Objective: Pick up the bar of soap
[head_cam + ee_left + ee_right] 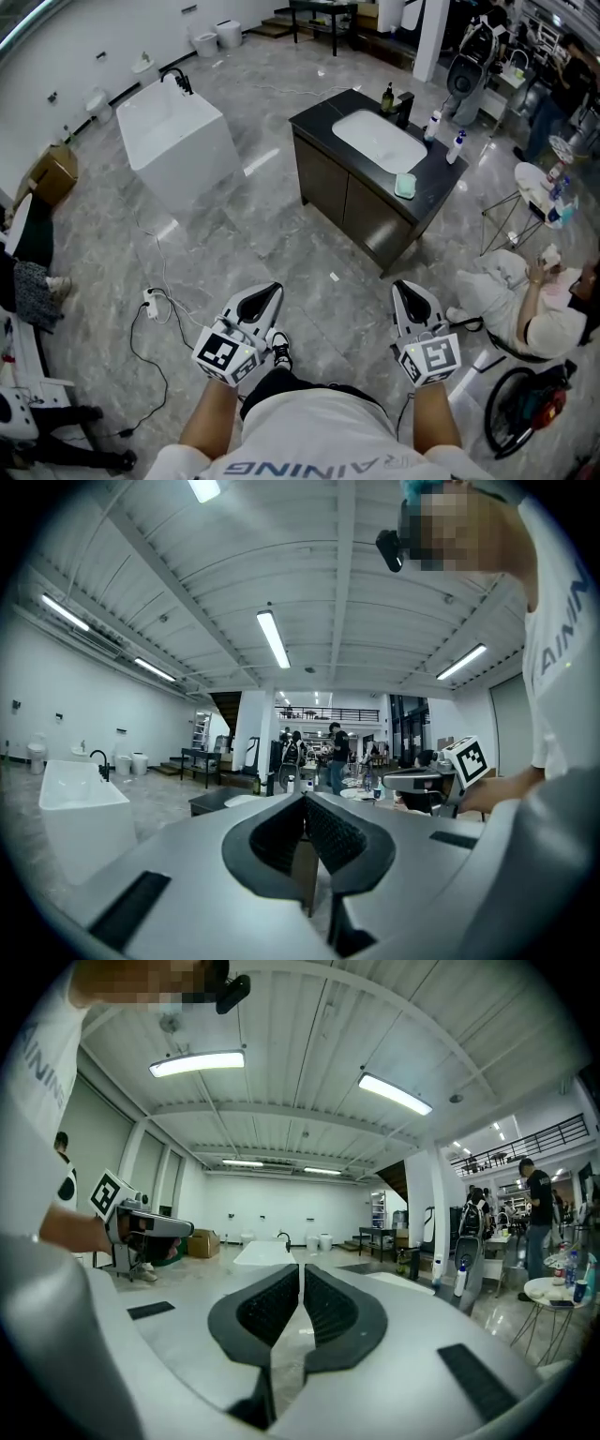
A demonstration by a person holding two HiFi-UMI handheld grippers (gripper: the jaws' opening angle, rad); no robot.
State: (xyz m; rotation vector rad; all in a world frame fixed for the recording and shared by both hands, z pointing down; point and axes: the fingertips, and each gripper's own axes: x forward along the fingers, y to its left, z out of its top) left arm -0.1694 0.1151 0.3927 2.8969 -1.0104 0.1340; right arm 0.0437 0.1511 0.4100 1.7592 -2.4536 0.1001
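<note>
A dark vanity cabinet (342, 202) with a white inset basin (378, 141) stands on the grey marble floor (272, 262) — a white freestanding bathtub (173, 141) well apart to its left. A cardboard box (54, 173) sits by the wall.

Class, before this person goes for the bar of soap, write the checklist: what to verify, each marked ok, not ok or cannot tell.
1. Find the soap: ok, on the counter beside the sink.
2. Reach: not ok; the left gripper and right gripper are far back from the counter.
3. Opening of the right gripper: not ok; fingers shut, nothing between them.
4. Load in the left gripper: ok; shut, empty.
5. Path ahead: ok; a power strip lies off left.
</note>
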